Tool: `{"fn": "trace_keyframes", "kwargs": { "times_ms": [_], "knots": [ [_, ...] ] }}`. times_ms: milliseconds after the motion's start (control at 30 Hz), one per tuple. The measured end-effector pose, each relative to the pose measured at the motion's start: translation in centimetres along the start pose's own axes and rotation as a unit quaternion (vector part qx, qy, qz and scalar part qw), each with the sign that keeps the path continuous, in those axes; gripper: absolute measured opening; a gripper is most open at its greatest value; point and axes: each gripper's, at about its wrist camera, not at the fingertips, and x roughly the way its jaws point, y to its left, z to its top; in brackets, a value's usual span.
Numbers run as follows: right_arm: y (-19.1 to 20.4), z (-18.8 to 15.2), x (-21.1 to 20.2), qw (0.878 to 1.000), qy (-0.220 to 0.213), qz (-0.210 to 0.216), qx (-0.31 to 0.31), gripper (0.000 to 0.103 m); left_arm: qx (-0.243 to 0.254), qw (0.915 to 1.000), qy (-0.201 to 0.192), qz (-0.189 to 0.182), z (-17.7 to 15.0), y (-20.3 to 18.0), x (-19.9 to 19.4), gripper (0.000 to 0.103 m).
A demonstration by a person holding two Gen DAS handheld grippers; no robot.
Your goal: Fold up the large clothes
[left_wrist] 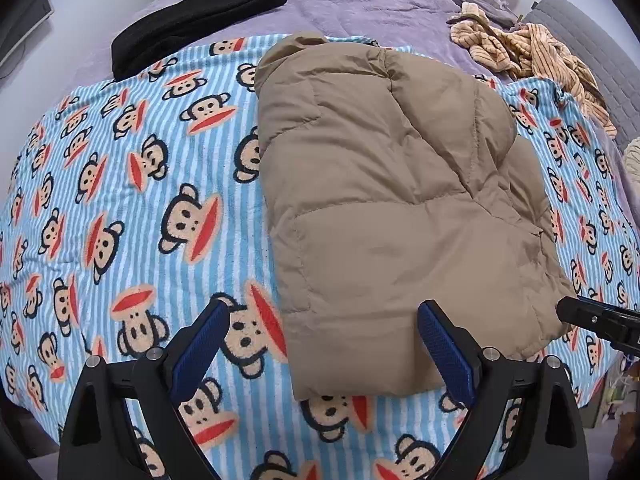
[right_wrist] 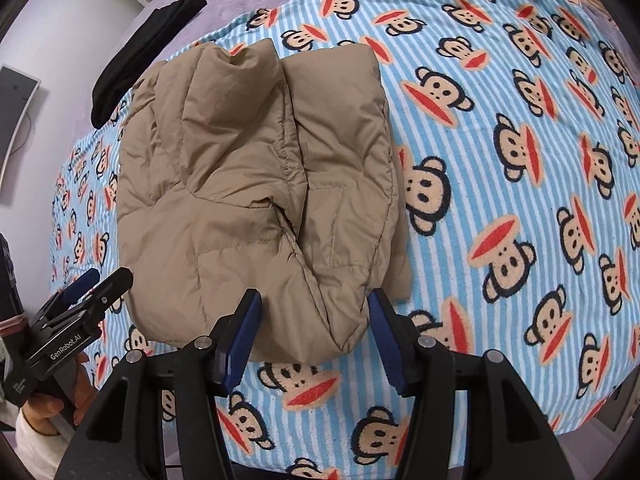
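Bed's covered in a blue striped monkey-print blanket (left_wrist: 120, 200), and the tan quilted puffer jacket (left_wrist: 392, 184) lies on it folded into a thick bundle, long axis running away from me. Its near hem sits just ahead of both tools. From what I see, my right tool (right_wrist: 314, 300) is nearer, straddling the hem corner, pads spread and clear of the fabric, holding nothing. My left tool (left_wrist: 324, 312) hangs spread wide over the hem's left edge, also empty.

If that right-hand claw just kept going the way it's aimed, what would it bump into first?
Most likely the near edge of the tan puffer jacket, which lies between the open fingers of the right gripper; depth is hard to judge.
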Motion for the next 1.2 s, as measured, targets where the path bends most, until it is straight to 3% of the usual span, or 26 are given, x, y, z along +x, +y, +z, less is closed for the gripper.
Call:
{"fn": "trace_keyframes", "kwargs": {
  "times_ms": [167,200,233,433,767,1200],
  "knots": [
    [0.7,-0.4,-1.1,1.000,-0.008,-0.002,-0.008,0.061,-0.013,0.9998,-0.015,0.005,-0.7,0.0,-1.8,0.096],
    [0.9,-0.4,-1.6,1.000,-0.014,0.000,-0.012,0.063,-0.015,0.9997,-0.017,0.007,-0.8,-0.1,-2.1,0.096],
    [1.1,-0.4,-2.0,1.000,-0.020,0.001,-0.015,0.065,-0.018,0.9996,-0.020,0.010,-0.8,-0.2,-2.5,0.103],
    [2.2,-0.4,-4.4,0.997,-0.057,0.006,-0.046,0.082,-0.038,0.9977,-0.048,0.029,-1.5,-0.6,-5.3,0.103],
    [3.1,-1.3,-7.0,0.990,-0.105,-0.037,-0.080,0.085,-0.038,0.9953,-0.073,0.051,-2.5,-1.4,-8.1,0.103],
    [3.0,-1.9,-9.1,0.987,-0.129,-0.034,-0.084,0.085,-0.046,0.9928,-0.092,0.062,-3.3,-1.8,-10.2,0.103]
  ]
}}
